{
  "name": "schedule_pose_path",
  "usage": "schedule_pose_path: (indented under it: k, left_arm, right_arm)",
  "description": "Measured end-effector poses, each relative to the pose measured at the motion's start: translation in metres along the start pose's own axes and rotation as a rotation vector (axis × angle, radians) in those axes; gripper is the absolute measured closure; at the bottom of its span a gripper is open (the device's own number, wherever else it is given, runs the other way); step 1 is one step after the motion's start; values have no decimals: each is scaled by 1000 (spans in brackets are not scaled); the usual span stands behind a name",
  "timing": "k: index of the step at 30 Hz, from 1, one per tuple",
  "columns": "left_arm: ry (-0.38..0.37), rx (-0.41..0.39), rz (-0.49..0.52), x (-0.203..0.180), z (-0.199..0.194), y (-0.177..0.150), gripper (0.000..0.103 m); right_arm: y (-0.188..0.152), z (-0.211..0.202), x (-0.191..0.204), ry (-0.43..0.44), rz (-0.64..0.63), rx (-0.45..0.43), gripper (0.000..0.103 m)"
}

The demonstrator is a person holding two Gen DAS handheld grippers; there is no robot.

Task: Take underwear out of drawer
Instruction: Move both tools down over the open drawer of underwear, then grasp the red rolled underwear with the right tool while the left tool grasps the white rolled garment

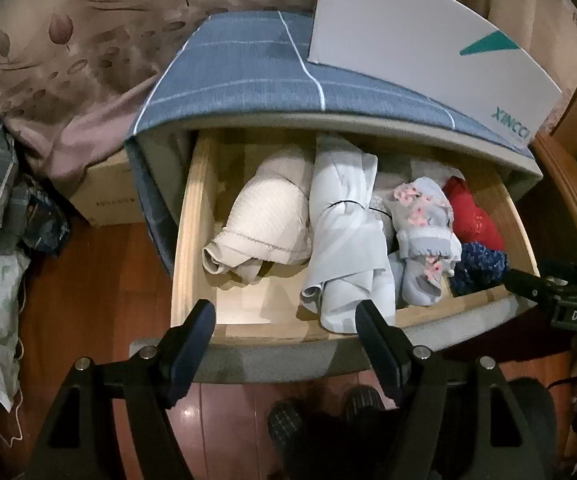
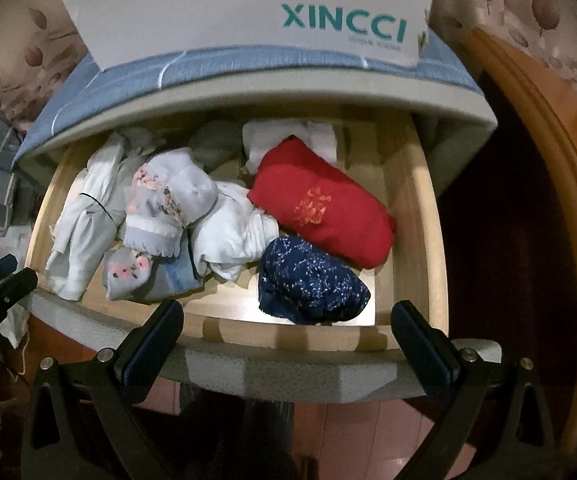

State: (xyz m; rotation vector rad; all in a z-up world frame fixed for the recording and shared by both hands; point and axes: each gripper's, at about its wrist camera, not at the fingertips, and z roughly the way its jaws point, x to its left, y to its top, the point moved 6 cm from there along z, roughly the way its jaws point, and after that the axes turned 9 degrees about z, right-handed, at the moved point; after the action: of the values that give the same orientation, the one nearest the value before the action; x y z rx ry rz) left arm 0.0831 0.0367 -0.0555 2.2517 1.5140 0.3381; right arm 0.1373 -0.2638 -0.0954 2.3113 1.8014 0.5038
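Note:
The wooden drawer stands pulled out, filled with folded and rolled underwear. From left lie a cream ribbed piece, a pale blue-white piece, a grey floral lace piece, a white piece, a red piece and a navy speckled piece. My left gripper hangs open over the drawer's front edge, holding nothing. My right gripper is open too, in front of the navy piece, and shows at the right edge of the left wrist view.
A white XINCCI box rests on the blue checked cloth that covers the cabinet top. Leaf-patterned fabric and a cardboard box lie to the left. A wooden frame curves on the right. Slippered feet stand on the red floor.

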Motion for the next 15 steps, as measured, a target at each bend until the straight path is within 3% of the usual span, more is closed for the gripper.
schedule_pose_path:
  k: [7,15]
  left_arm:
    - [-11,27,-2,-6,-8,-18,29]
    - [-12,26,-3,-8,-12,-26,29]
  right_arm:
    - [29,12,9,-8,6,79,1]
    - [36,14,11,-8,8,122,1]
